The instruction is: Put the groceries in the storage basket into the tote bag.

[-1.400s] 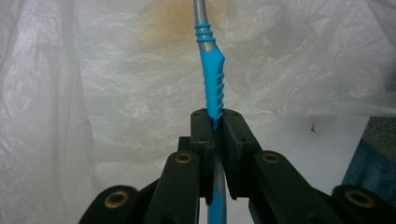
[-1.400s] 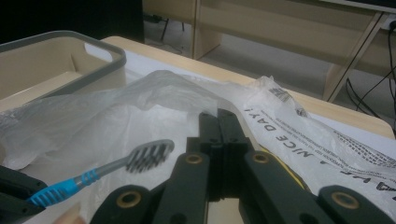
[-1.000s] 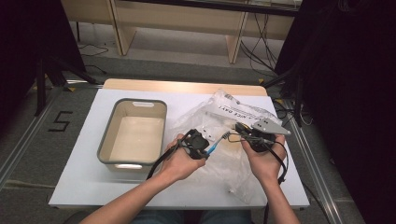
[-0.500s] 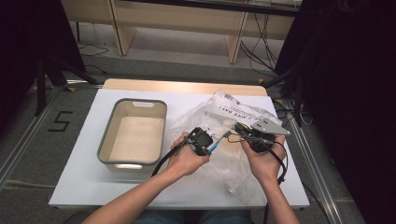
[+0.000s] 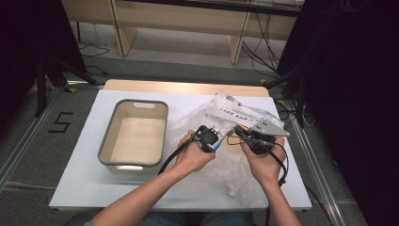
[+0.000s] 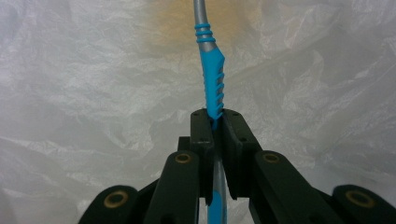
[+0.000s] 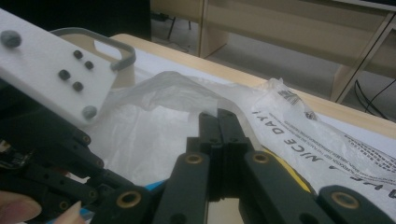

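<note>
A crumpled clear plastic bag (image 5: 226,160) with black print lies on the white table, right of centre. My left gripper (image 5: 214,142) hovers over it, shut on a slim tool (image 6: 212,79) with a blue ribbed grip and a silver shaft. The shaft points away from the jaws (image 6: 217,114) into the bag film. My right gripper (image 5: 236,133) faces it from the right. Its jaws (image 7: 217,114) are pressed together on the bag's (image 7: 177,93) raised film. Something yellow (image 7: 285,170) lies under them.
A grey-rimmed beige bin (image 5: 133,104) stands empty to the left of the bag, and its handle (image 7: 119,46) is seen beyond the film. The wooden table edge (image 5: 188,87) runs along the back, with cables and shelving on the floor behind.
My left hand has shifted a little to the right with the blue tool, closer to the right gripper. The right hand has stayed still.
</note>
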`<control>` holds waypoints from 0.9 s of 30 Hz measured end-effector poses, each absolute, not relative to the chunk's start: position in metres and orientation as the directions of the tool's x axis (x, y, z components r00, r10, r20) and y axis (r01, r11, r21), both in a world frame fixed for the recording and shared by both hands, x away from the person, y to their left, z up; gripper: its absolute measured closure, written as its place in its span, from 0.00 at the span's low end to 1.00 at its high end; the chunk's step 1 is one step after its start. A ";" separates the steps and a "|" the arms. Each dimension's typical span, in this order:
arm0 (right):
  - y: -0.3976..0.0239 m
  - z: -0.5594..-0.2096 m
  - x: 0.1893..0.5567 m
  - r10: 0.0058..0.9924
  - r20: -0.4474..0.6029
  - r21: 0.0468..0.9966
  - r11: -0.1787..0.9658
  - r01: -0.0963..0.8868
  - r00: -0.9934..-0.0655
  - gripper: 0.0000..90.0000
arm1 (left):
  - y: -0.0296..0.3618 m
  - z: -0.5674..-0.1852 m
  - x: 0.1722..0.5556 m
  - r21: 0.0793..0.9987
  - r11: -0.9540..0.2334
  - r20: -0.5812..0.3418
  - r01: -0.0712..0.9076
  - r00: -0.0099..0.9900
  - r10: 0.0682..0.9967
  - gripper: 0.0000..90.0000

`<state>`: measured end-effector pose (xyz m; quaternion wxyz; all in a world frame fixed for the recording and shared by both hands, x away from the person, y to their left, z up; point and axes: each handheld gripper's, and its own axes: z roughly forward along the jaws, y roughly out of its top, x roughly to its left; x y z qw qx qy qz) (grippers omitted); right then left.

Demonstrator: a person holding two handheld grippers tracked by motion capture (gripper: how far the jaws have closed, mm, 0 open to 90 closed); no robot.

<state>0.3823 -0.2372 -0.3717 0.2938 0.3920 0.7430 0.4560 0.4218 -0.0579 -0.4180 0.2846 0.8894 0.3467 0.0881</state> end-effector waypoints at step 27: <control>-0.237 -0.375 0.383 0.847 -0.078 0.904 0.283 0.322 -0.526 1.00 | -0.072 -0.427 0.437 0.622 -0.547 -0.015 0.561 0.707 0.707 0.92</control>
